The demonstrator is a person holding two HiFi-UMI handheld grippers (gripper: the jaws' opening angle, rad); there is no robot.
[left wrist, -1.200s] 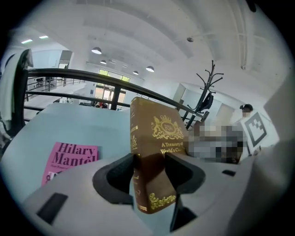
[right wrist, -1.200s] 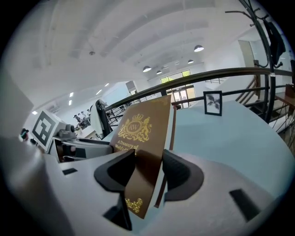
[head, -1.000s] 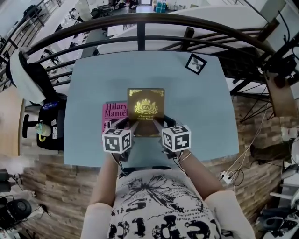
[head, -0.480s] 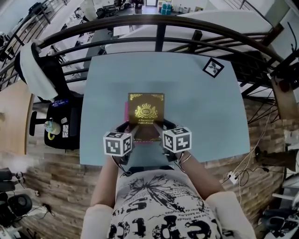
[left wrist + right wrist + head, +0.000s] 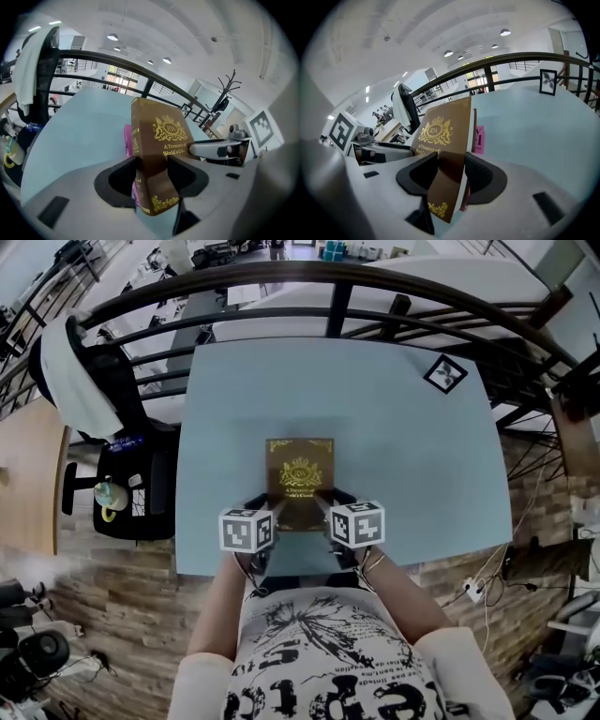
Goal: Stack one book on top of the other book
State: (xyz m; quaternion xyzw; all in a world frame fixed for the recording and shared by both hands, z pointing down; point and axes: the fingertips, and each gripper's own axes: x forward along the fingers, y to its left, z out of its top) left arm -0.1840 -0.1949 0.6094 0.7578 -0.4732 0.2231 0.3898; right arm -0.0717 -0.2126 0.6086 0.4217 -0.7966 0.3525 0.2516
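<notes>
A brown book (image 5: 300,482) with a gold crest lies over the middle of the light blue table (image 5: 394,418). My left gripper (image 5: 263,509) is shut on its near left corner and my right gripper (image 5: 333,502) on its near right corner. In the left gripper view the jaws (image 5: 152,173) clamp the brown book (image 5: 157,140), and a strip of the pink book (image 5: 127,140) shows under its spine. In the right gripper view the jaws (image 5: 451,172) pinch the brown book (image 5: 443,136), with the pink book (image 5: 479,138) peeking out beneath. From the head view the pink book is hidden. Whether the books touch I cannot tell.
A small framed picture (image 5: 445,373) stands at the table's far right corner. A dark curved railing (image 5: 328,287) runs behind the table. An office chair draped in white cloth (image 5: 80,381) stands to the left. The table's near edge is just below my grippers.
Both grippers carried the brown book leftward and down, over the pink book. The pink cover that showed to the left of it is now covered.
</notes>
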